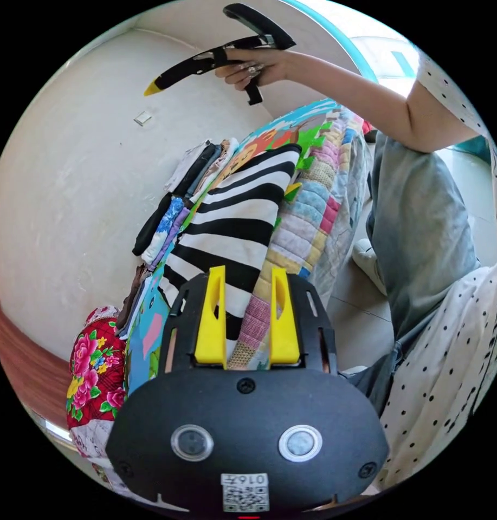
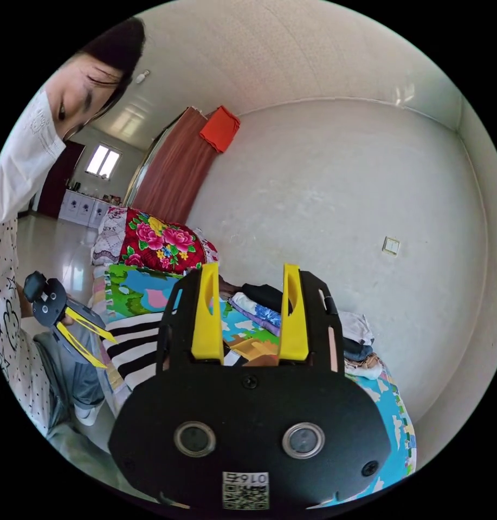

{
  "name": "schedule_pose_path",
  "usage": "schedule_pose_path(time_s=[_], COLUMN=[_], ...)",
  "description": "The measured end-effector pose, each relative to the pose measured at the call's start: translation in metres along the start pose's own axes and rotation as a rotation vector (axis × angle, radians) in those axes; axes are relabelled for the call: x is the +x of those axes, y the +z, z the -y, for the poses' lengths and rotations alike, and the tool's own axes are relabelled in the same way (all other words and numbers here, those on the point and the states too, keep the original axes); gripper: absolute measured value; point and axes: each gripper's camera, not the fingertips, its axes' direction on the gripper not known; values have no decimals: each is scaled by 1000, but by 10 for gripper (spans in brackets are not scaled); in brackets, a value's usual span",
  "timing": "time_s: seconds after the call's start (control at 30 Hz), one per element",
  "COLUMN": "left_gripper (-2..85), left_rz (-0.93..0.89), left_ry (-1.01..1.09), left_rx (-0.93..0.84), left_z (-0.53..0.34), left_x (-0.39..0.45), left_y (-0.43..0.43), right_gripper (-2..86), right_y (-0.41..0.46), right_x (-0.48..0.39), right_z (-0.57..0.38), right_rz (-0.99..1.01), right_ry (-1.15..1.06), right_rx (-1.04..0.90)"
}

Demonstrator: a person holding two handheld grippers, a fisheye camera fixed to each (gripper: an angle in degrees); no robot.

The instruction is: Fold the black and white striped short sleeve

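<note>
A bed (image 1: 335, 179) carries a colourful mat (image 2: 145, 287), the striped shirt (image 1: 234, 222) and stacked clothes (image 1: 188, 184).

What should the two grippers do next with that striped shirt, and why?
Probably bring the left gripper down onto the near edge of the striped shirt and close on it. Both grippers are open and empty, and the shirt lies spread flat on the bed, not yet folded. The right gripper is raised high against the wall, well off the cloth.

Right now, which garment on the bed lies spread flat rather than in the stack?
The black and white striped shirt: it lies spread out alone near the bed's edge, while the other clothes sit folded in a stack by the wall.
</note>
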Motion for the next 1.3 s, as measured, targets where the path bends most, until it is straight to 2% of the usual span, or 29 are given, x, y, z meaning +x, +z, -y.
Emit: schedule_pose_path(time_s=[0.2, 0.4, 0.5, 0.67, 0.73, 0.83, 0.93, 1.0, 1.17, 1.3], left_gripper=[112, 30, 12, 2, 1, 1, 1, 1, 3, 4], left_rz=[9, -51, -157, -357, -387, -405, -406, -396, -408, -430], left_ry=[10, 33, -64, -262, -302, -349, -356, -360, -403, -466], left_rx=[-92, -27, -34, 12, 25, 33, 41, 41, 53, 79], left_z=[6, 2, -2, -14, -19, -28, -37, -45, -63, -75], left_x=[-17, -57, -98, -173, -191, -212, -221, -227, -244, -261], left_y=[11, -5, 3, 16, 21, 28, 33, 37, 44, 50], right_gripper=[158, 160, 164, 185, 197, 238, 268, 269, 207, 195], right_y=[3, 26, 39, 66, 82, 116, 149, 163, 170, 173], right_x=[-29, -84, -121, -194, -222, -269, -312, -328, -329, -327], right_z=[28, 60, 75, 102, 110, 121, 123, 124, 165, 188], right_rz=[24, 19, 34, 311, 351, 333, 178, 55, 29, 45], right_ry=[-29, -239, -378, -564, -591, -599, -671, -720, -636, -561], right_rx=[-27, -166, -213, -335, -382, -509, -629, -640, -630, -608])
